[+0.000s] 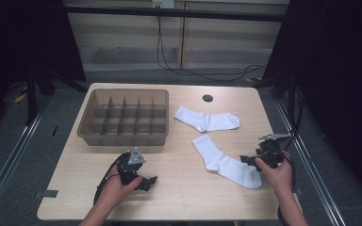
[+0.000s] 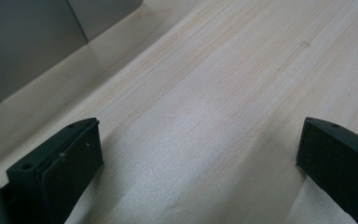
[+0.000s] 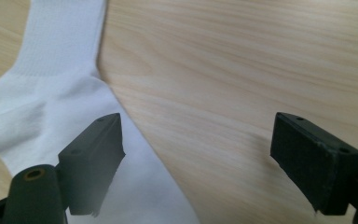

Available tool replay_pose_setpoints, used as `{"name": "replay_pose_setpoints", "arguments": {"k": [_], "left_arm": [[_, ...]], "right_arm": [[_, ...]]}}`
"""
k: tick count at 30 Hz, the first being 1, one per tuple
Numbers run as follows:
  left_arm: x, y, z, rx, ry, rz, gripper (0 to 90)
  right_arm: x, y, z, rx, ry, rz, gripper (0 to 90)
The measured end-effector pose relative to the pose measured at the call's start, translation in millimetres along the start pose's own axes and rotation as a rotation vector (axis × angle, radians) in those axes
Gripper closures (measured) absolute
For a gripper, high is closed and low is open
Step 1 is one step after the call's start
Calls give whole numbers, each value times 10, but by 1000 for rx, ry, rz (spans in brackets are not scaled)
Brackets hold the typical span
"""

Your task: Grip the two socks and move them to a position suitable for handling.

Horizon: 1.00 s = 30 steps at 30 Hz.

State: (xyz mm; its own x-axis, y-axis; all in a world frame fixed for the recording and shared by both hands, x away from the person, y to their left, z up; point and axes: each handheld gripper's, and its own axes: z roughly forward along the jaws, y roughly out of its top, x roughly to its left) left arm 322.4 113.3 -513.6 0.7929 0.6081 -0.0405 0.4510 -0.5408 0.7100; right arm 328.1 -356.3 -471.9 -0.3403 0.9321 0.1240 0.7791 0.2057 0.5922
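Beside the toe of the near sock [image 1: 226, 162], the right gripper [image 3: 196, 163] is held wide apart — soft, light, limp cloth, best pinched at the toe edge; the left gripper [image 2: 198, 163] is spread too.

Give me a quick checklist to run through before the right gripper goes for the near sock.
1. Right gripper jaws open: ok, they stand wide apart.
2. Nothing held between the right jaws: ok, just near sock and tabletop below.
3. Near sock within the right jaws' line: ok, one jaw sits over its edge; the other over bare wood.
4. Left gripper free: ok, jaws open over bare table.
5. Second sock apart from the near one: ok, a gap of wood between.
6. Divided bin unblocked: ok, compartments look empty.
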Motion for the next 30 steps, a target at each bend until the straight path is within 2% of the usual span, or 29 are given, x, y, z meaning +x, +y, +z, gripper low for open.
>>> {"name": "replay_pose_setpoints", "arguments": {"k": [2, 6, 11, 12, 17, 22, 24, 27, 29, 30], "left_arm": [[0, 0, 0, 0, 0, 0, 0], [1, 1, 2, -1, 0, 2, 0], [-2, 2, 4, -3, 2, -2, 0], [0, 3, 3, -1, 1, -2, 0], [-1, 24, 2, 18, 2, -3, 0], [-15, 46, 0, 39, 14, -13, 0], [-18, 47, 2, 38, 15, -14, 1], [-21, 71, -24, 71, 9, -14, 18], [-23, 77, -31, 67, 17, -17, 69], [-25, 86, -44, 73, 17, -23, 69]], "right_arm": [[44, 28, 21, 13, 9, -14, 170], [121, 79, 24, 0, 17, -55, 171], [193, 104, 70, 34, 25, -86, 181], [242, 124, 71, 37, 31, -105, 216], [394, 191, 59, 39, 80, -164, 270], [550, 246, 49, 31, 123, -215, 393], [586, 257, 71, 31, 128, -226, 411], [769, 327, 215, 91, 130, -264, 425], [842, 372, 311, 130, 146, -279, 449], [842, 372, 311, 130, 146, -279, 449]]}}
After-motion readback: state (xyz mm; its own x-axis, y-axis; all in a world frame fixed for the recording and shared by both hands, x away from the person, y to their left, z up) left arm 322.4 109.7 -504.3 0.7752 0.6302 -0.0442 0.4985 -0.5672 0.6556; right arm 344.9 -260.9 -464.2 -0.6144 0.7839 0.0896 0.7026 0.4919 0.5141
